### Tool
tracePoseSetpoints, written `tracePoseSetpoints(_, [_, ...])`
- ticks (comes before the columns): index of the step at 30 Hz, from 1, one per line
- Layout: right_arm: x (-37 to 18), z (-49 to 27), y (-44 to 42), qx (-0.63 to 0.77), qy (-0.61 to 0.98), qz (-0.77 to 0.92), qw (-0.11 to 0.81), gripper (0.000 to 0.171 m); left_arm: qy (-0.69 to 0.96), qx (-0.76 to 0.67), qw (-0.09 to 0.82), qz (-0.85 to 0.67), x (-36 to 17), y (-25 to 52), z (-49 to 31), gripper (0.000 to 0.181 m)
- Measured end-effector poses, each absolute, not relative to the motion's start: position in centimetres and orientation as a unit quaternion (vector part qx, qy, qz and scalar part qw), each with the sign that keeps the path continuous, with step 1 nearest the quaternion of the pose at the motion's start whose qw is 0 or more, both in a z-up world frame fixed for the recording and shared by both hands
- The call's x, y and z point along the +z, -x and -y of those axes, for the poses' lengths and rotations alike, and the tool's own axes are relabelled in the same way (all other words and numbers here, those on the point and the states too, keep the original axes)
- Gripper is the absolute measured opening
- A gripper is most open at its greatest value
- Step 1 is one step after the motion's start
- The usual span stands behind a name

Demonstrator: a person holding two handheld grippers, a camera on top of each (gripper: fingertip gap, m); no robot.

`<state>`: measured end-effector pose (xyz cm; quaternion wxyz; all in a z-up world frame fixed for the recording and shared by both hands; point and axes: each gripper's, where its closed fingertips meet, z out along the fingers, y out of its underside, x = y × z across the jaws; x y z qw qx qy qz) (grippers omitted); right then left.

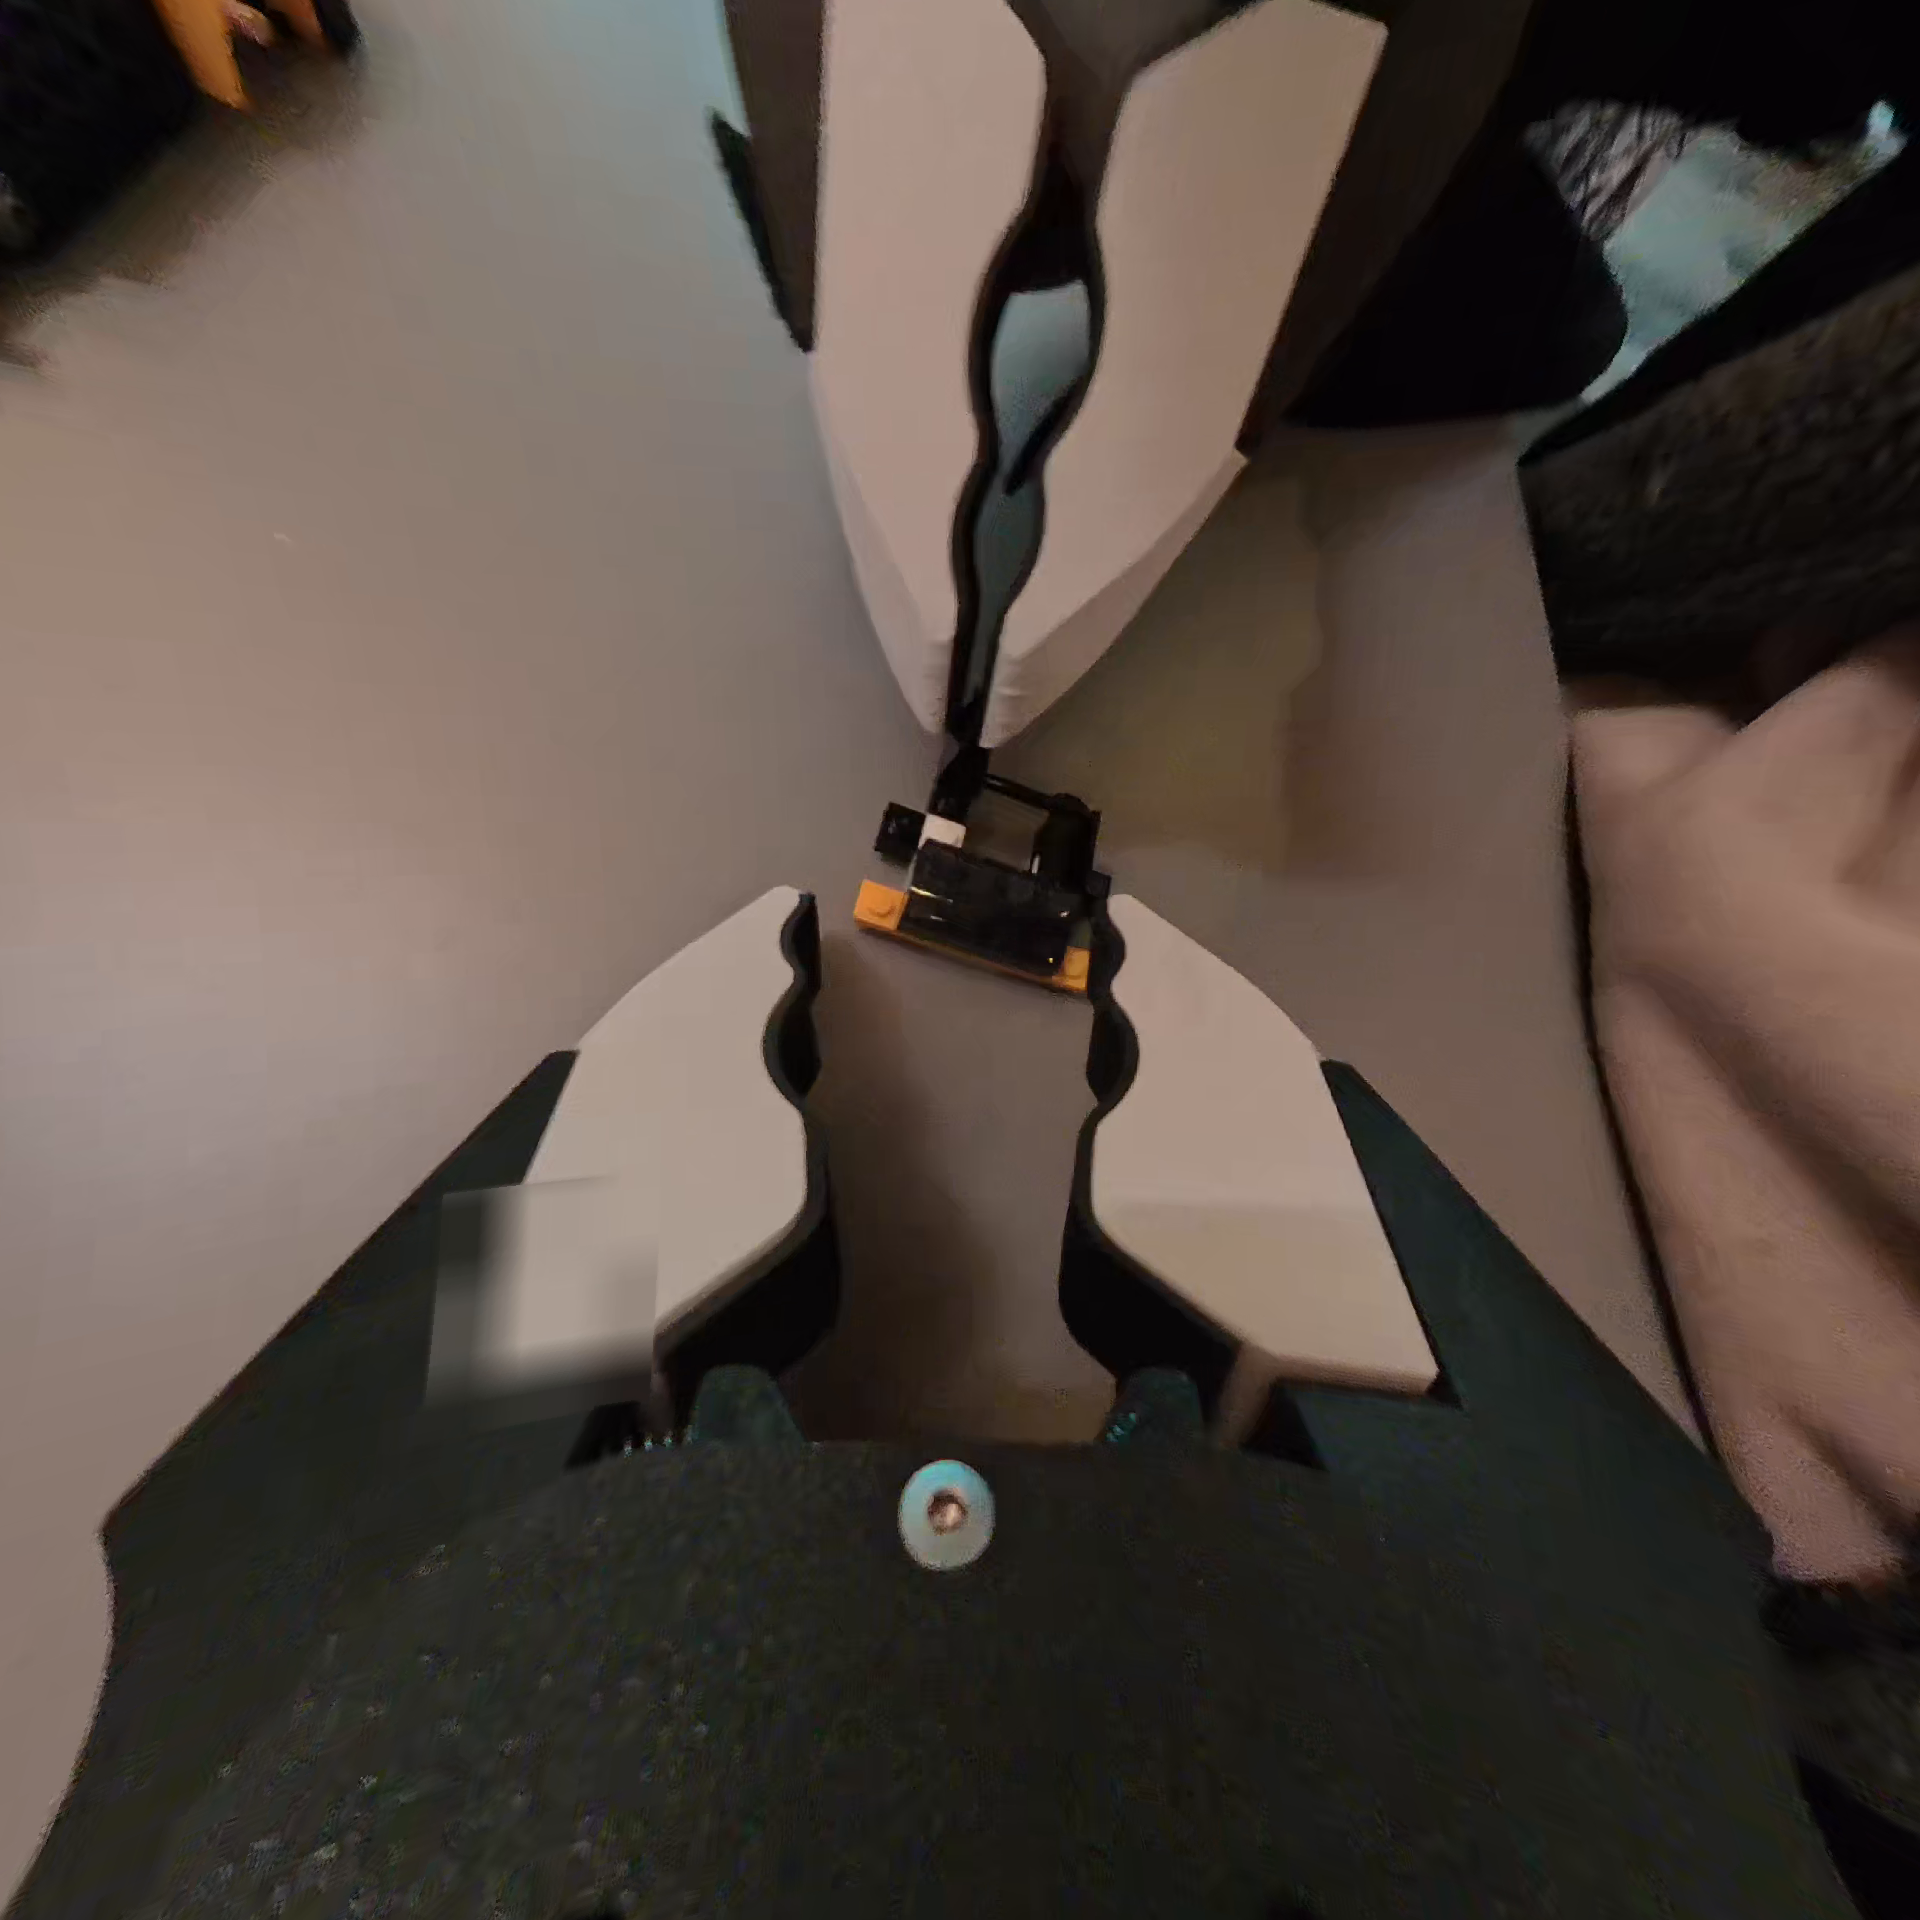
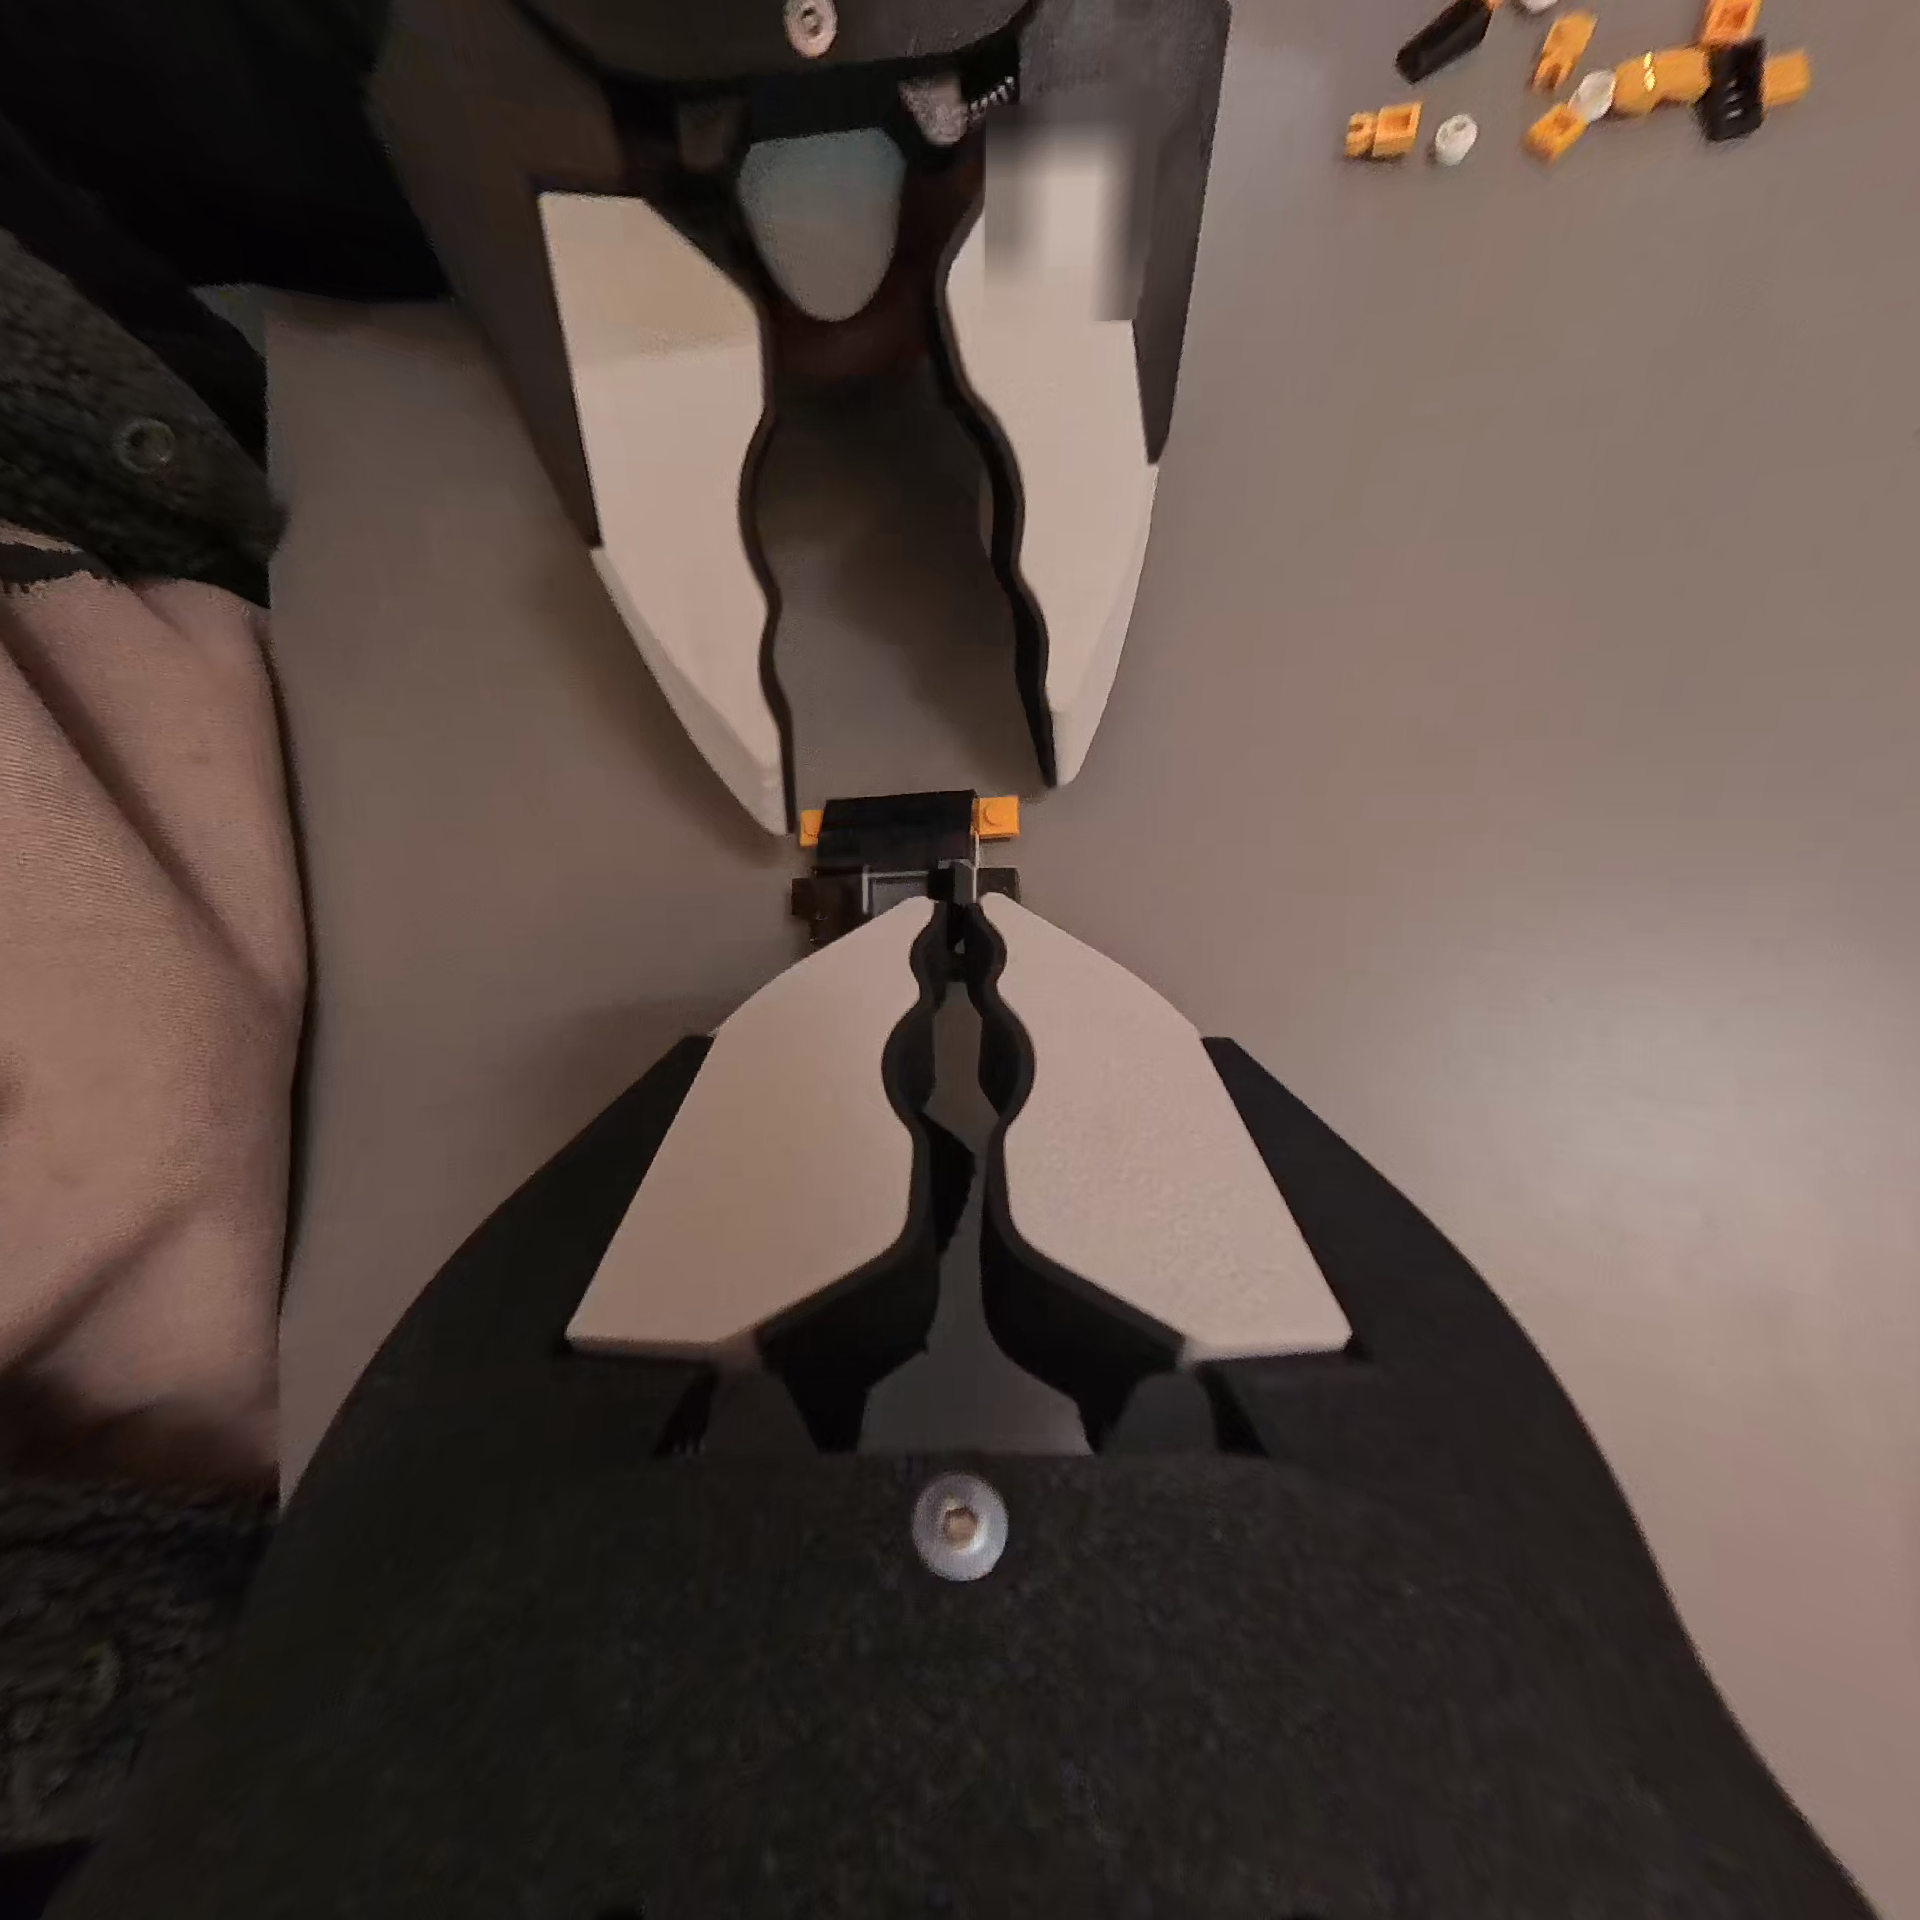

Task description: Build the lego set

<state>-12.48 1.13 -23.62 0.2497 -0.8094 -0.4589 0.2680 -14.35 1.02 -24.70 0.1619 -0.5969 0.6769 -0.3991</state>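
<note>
The small lego build [image 1: 977,894] is partly hidden in both views: in the right wrist view the right claw [image 2: 961,914] covers its near edge, and in the left wrist view the far end disappears under the tips of that same claw [image 1: 971,732]. What lies at the very pinch point is too small and dark to make out clearly; it looks like a thin black piece at the build's edge. A person's hand [image 1: 1756,1091] at the frame edge is blurred and cut off.

The build lies flat on the grey table [image 1: 416,727], between the two claws, which face each other tip to tip. Its long axis runs across the gap of the left claw [image 1: 951,940], slightly skewed in the left wrist view.

It is mostly black, with an orange plate showing at both ends, a small white block and a grey part behind.

The left claw is spread wide, its tips just beside the orange ends; contact cannot be told. The right claw is pressed nearly together, pinching the black piece.

Loose orange, black and white bricks [image 2: 1579,83] lie well apart at the table's far corner.
</note>
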Motion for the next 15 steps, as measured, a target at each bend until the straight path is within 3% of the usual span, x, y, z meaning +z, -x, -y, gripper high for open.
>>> tracePoseSetpoints(15, [-24.9, -1.2, 12.9, 0.262, 0.825, 0.467, 0.181, 0.002, 0.563, -0.365, 0.197, -0.715, -25.3, 14.0, -0.7, 0.039])
